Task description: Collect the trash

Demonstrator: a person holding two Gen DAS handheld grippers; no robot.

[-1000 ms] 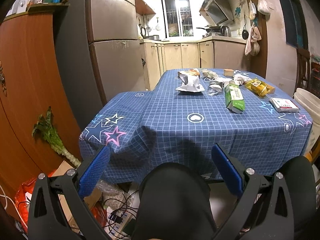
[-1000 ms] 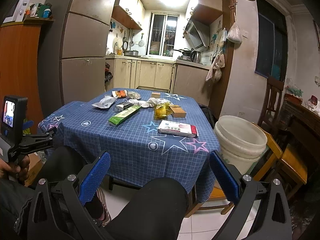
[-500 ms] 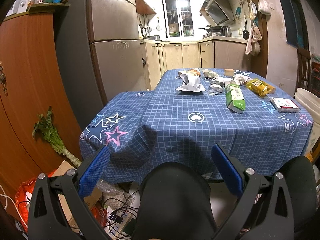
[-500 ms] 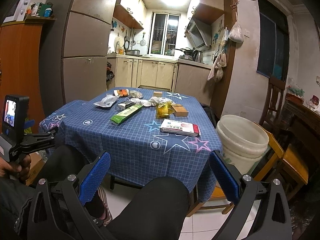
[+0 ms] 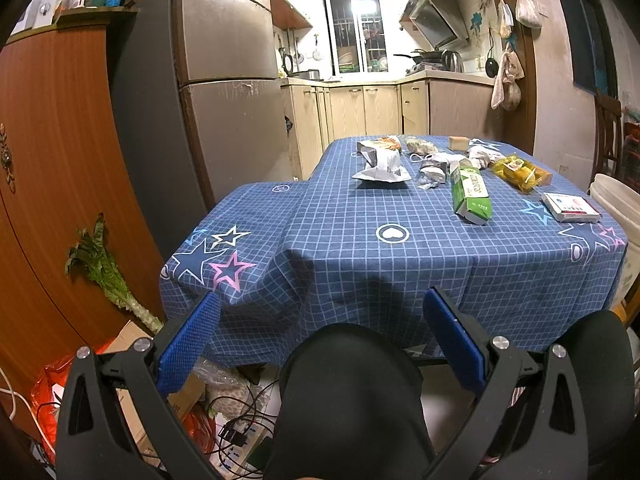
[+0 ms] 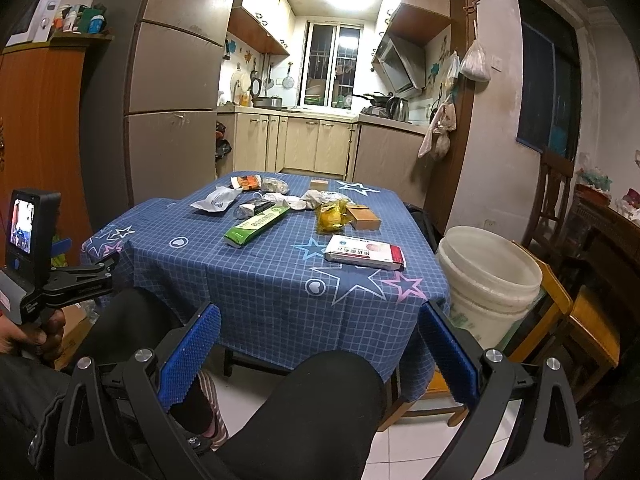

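Trash: we count several loose pieces on the counter (image 6: 256, 280), which wears a blue checked cloth, all ahead of and above both grippers and well apart from them. Nearest the right gripper (image 6: 318, 346) lies a flat white-and-red box (image 6: 364, 253), just up and slightly right of its midline, long axis running left to right across our view. Further in lies a green carton (image 6: 256, 226), long axis slanting away to the upper right; behind it a yellow bag (image 6: 331, 216), a brown box (image 6: 363, 218), a torn white wrapper (image 6: 216, 200) and crumpled scraps we cannot sort apart. A white bucket (image 6: 490, 280) stands just beside the counter's right corner, the likely bin in our judgement. From the left gripper (image 5: 320, 328) the same green carton (image 5: 472, 194) sits up and right, its long axis pointing nearly away from us, and the white wrapper (image 5: 382, 166) almost straight ahead. Both grippers gape wide with nothing between the pads, low over our knees. We judge the right gripper nearer the white-and-red box and the bucket.
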